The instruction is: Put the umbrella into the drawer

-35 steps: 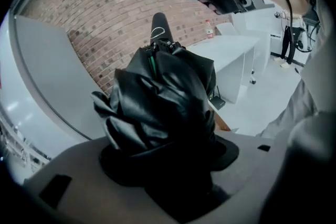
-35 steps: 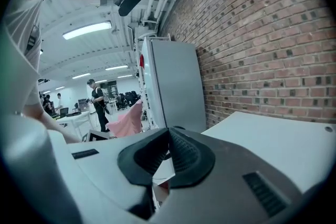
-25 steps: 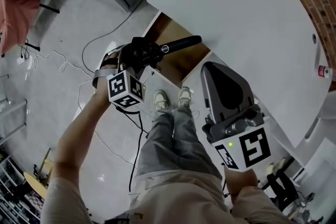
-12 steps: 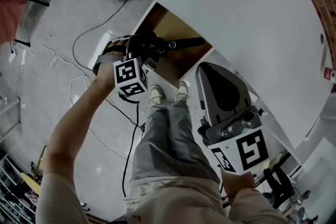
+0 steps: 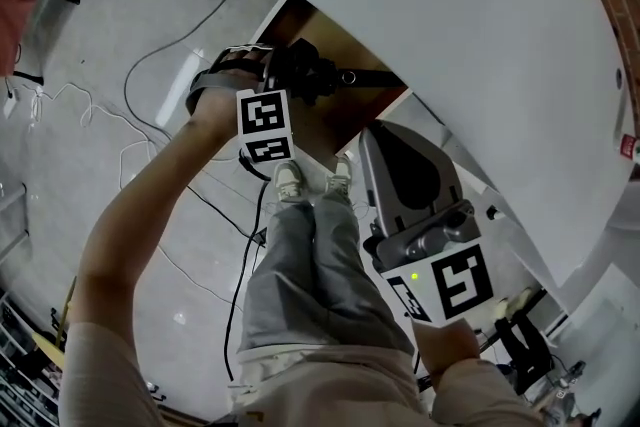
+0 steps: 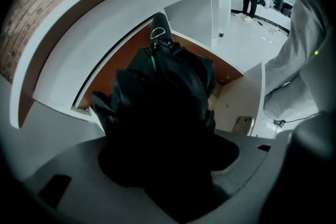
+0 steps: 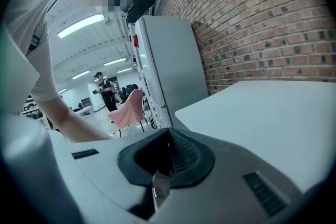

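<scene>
- While the folded black umbrella [image 5: 318,75] hangs in the left tongs [image 5: 296,80] over the open drawer [image 5: 338,120], the step in hand looks like the lowering-in. The carry seems finished, and the umbrella is not yet set down.
- Seen from the left gripper view, the umbrella [image 6: 163,97] lies lengthwise over the drawer's brown wooden floor [image 6: 124,57]. Its handle end points toward the back, under the white desk [image 6: 100,16]. Whether any part already touches the wood cannot be told.
- Judging from this, the next move calls for sinking the bundle until it rests flat inside the drawer walls. The handle must stay clear of the desk's underside, and only then should the grip be let go. The bunched cloth may catch on the drawer rim if it goes in crooked.
- The left tongs [image 6: 168,157] stand wide, yet they are grasping: the umbrella's loose folds fill the whole gap between the jaws.
- The right tongs [image 7: 167,157] are clenched on nothing, their ribbed pads meeting. In the head view they sit to the drawer's right [image 5: 385,147], by the desk edge [image 5: 450,15], and take no part in this step.
</scene>
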Tool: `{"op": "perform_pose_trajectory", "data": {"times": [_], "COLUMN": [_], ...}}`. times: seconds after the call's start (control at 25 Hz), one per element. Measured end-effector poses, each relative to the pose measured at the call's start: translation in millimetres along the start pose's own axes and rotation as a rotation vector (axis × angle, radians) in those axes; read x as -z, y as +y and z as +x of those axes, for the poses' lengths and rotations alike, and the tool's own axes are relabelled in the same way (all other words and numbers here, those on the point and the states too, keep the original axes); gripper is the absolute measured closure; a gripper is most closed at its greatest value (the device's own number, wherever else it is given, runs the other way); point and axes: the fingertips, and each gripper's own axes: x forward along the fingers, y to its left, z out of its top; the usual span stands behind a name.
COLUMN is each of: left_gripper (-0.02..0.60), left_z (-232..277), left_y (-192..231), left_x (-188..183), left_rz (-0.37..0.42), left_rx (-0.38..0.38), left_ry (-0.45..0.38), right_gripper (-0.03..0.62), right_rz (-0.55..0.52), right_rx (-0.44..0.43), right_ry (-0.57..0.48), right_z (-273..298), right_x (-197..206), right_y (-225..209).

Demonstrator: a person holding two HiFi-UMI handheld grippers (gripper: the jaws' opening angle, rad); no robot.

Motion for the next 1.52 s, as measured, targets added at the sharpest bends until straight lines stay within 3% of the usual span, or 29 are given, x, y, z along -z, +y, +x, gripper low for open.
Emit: {"op": "perform_pose_trajectory", "data": {"times": [0.24, 0.48, 0.8, 0.96, 1.28, 1.52], "left_gripper": [0.288, 0.287, 0.287, 0.287, 0.252, 0.25], "left_z": [33, 58, 84, 84, 75, 31], "left_y": [-12, -15, -21, -22, -22, -16], "left_x": [-5, -7, -1, -2, -6, -12], "left_rz": [0.057, 0.075, 0.098, 0.095, -0.017, -0.114], "left_rx": [0.033, 0.042, 0.03, 0.033, 0.055, 0.018], "left_ry": [0.039, 0.065, 0.151, 0.152, 0.127, 0.088], "right_gripper": [0.587, 0.587, 0.588, 0.588, 0.588, 0.587], "right_rz": [0.008, -0.032, -0.024, -0.026, -0.042, -0.043], "right_rx": [0.013, 0.084, 0.067, 0.06, 0.063, 0.079], "right_ry": [-0.043, -0.078, -0.083, -0.078, -0.01, 0.03], "right_z": [5, 11, 11, 10, 9, -8], "right_x": [23, 48, 65, 72, 78, 63], "right_y": [-7, -24, -35, -39, -39, -39]}}
